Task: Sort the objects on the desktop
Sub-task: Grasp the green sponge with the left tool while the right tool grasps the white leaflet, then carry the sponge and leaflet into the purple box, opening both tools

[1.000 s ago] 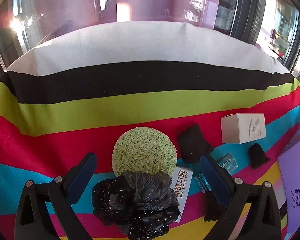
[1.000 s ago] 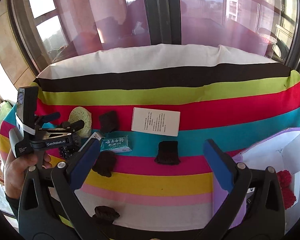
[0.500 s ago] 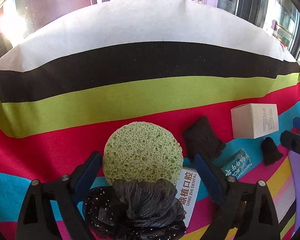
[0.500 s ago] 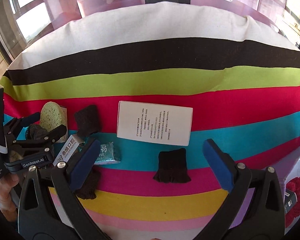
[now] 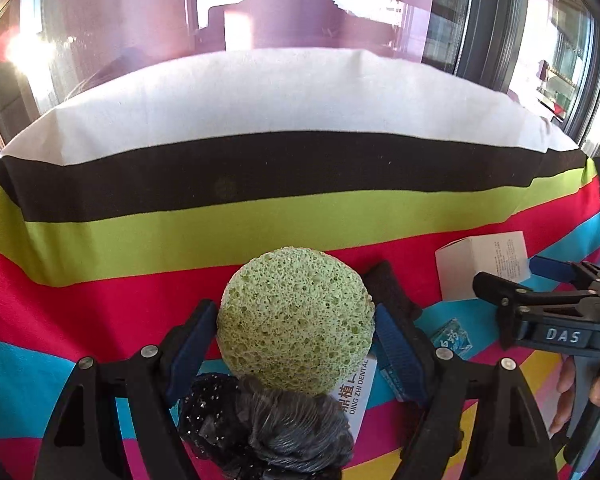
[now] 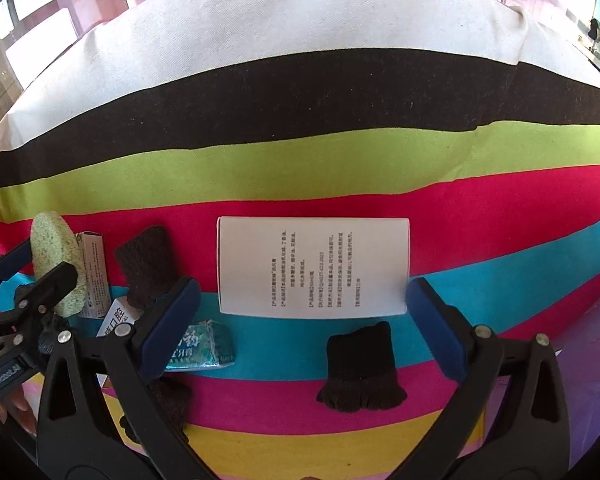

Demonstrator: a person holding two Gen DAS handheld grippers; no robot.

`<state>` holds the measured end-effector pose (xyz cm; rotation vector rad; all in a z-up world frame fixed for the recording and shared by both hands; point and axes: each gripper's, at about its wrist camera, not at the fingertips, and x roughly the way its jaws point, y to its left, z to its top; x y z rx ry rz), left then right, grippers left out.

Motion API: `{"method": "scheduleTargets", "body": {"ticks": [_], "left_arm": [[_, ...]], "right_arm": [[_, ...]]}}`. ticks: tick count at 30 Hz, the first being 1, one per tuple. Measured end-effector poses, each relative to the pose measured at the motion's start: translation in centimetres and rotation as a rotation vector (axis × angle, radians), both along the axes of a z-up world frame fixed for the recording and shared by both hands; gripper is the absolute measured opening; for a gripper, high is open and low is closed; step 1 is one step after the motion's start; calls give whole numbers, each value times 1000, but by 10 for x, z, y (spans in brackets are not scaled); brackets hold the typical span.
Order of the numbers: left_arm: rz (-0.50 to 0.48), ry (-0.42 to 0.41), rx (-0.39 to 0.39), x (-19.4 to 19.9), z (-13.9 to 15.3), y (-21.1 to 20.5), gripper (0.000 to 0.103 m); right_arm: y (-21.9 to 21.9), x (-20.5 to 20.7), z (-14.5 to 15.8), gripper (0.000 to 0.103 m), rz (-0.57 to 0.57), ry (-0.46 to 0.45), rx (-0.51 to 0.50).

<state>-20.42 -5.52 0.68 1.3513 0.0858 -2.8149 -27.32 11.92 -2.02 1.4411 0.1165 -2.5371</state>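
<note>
Sponge (image 5: 296,320), round and green, sits between the blue pads of my left gripper (image 5: 296,332); the jaws have just been closing and both pads now press its sides. Under it lie a dark scrunchie (image 5: 268,424) and a white card (image 5: 356,392) on the striped cloth (image 5: 260,216). My right gripper (image 6: 300,320) hangs with its jaws wide apart and nothing between them, over the white box (image 6: 314,266) and a small black knitted piece (image 6: 360,368), which lies just below the box. Another black knitted piece (image 6: 144,268) lies left of the box, and a teal packet (image 6: 204,344) sits beside my right gripper's left pad.
</note>
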Motion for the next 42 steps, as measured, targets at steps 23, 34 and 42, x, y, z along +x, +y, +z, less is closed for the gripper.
{"method": "scheduleTargets", "body": {"ticks": [23, 34, 42], "left_arm": [[-55, 105, 14, 1, 48, 11, 81], [-81, 104, 4, 1, 46, 24, 81], [-96, 126, 6, 5, 53, 31, 81]], "right_arm": [[9, -5, -1, 102, 11, -3, -16], [1, -1, -7, 102, 24, -10, 39], [22, 3, 9, 99, -2, 30, -15]]}}
